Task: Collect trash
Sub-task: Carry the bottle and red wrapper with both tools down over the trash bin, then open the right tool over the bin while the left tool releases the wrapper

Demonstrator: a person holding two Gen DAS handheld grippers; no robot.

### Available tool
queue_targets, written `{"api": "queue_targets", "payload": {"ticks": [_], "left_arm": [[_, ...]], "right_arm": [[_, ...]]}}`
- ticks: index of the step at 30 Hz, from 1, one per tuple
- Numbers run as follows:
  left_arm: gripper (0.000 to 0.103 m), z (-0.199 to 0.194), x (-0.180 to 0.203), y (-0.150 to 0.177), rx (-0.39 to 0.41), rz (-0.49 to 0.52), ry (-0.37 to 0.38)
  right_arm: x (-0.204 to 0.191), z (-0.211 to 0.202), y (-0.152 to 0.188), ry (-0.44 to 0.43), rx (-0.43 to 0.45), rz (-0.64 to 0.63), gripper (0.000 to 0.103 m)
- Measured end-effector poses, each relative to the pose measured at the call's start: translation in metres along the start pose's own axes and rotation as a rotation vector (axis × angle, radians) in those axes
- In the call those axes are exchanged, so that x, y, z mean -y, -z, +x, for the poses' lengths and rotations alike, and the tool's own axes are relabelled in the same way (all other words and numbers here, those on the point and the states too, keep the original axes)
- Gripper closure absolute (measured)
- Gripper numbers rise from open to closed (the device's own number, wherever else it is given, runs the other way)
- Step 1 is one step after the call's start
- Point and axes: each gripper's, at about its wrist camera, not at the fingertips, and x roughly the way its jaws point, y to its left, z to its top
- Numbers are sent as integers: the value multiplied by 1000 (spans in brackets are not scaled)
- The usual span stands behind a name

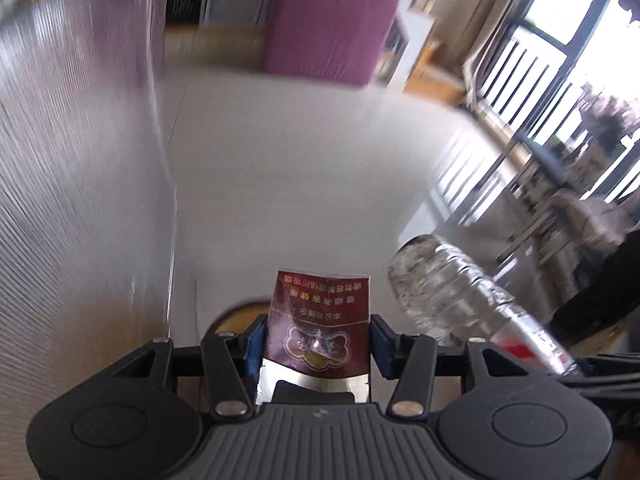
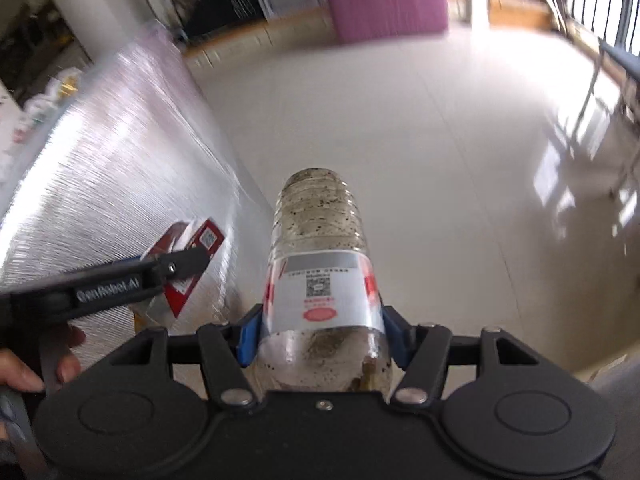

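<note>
My left gripper [image 1: 318, 342] is shut on a dark red cigarette pack [image 1: 320, 320], its blue pads pressing both sides; the pack's open foil end faces the camera. In the right wrist view that same pack [image 2: 192, 258] shows at the left, held by the left gripper's black fingers [image 2: 180, 262]. My right gripper [image 2: 320, 334] is shut on a dirty clear plastic bottle [image 2: 320, 240] with a white and red label, base pointing away. The bottle [image 1: 460, 296] also juts in from the right of the left wrist view.
A tall surface wrapped in ribbed clear plastic [image 1: 80, 200] stands close on the left. Pale glossy floor [image 2: 440, 160] spreads ahead. A purple block [image 1: 328, 24] stands at the far side, metal railings and windows [image 1: 540, 100] on the right. A hand [image 2: 24, 368] grips the left tool.
</note>
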Motion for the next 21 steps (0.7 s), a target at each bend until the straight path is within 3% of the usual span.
{"api": "queue_targets", "payload": {"ticks": [8, 14, 21], "left_arm": [[50, 118, -48, 21, -224, -145, -40], [50, 177, -77, 33, -310, -223, -38], [50, 228, -89, 57, -384, -243, -42]], "right_arm": [[38, 128, -2, -49, -316, 258, 40], [58, 215, 7, -54, -498, 454, 40], [78, 289, 26, -31, -632, 681, 39]]}}
